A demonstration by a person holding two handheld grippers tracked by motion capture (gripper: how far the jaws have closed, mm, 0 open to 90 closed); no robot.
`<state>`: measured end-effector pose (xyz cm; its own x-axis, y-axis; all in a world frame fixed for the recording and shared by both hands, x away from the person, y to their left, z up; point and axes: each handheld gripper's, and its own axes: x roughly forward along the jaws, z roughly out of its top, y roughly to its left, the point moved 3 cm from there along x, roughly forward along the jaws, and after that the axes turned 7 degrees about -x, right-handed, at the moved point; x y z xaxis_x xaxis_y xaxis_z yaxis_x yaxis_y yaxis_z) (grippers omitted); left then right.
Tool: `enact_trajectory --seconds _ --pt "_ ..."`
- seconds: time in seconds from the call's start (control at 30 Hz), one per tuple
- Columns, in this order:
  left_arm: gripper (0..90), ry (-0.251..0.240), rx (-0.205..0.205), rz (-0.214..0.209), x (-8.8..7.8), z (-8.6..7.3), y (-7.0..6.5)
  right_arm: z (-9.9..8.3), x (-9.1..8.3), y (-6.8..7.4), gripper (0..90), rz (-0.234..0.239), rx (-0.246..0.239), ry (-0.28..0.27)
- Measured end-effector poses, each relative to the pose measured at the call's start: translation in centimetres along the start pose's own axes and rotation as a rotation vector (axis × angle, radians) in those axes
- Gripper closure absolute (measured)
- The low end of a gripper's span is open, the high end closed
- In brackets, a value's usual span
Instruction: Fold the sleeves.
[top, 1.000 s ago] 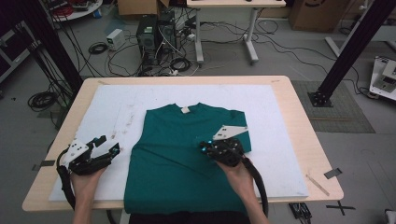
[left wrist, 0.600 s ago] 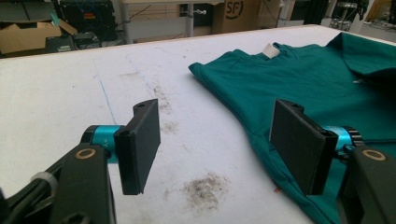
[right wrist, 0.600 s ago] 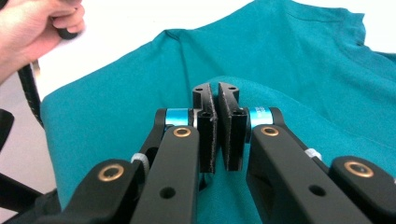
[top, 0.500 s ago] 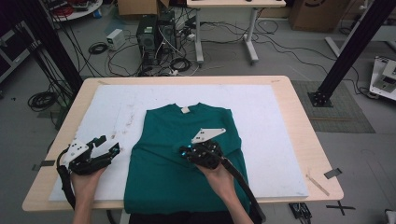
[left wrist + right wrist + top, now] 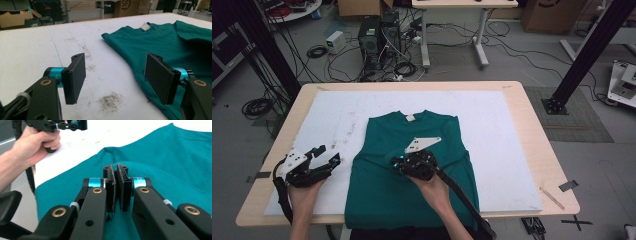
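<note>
1. Teal cotton sits pinched between the jaws of my right gripper: they are pressed together on a fold of the green T-shirt, near the shirt's middle, about 6 o'clock from the white neck label.
2. My left gripper waits over the white mat with jaws wide apart and nothing between them, just off the shirt's hem edge at 9 o'clock from the right gripper.
3. Seen from above, the T-shirt lies flat at the mat's centre, collar towards 12 o'clock, bottom hem hanging over the table's near edge at 6 o'clock. Its right sleeve looks already folded in; the left side spreads out toward my open gripper.
4. Risks, as I judge them:
   - My pinch holds only a thin ridge of cloth; a quick pull could let it slip out, and the fold would fall back crooked.
   - Dragging sideways with nothing pinning the far side could slide the whole shirt and bunch the collar.
   - The hem overhanging at 6 o'clock could tug the garment off the edge.
   - Dirty smudges on the mat near my left gripper could mark the fabric.
</note>
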<state>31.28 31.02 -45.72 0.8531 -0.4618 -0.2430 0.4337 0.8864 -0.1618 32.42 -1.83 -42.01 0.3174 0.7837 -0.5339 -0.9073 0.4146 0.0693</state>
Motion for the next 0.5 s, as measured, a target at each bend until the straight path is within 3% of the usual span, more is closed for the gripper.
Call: enact_trajectory --seconds 0.27,0.5 --pt "33.7 0.002 -0.001 0.0 0.0 0.0 0.0 -0.4 1.2 1.2 87.1 0.02 -0.045 0.051" --pt "33.7 0.007 -0.001 0.001 0.1 0.0 0.0 -1.0 1.6 1.5 87.0 0.036 -0.042 0.057"
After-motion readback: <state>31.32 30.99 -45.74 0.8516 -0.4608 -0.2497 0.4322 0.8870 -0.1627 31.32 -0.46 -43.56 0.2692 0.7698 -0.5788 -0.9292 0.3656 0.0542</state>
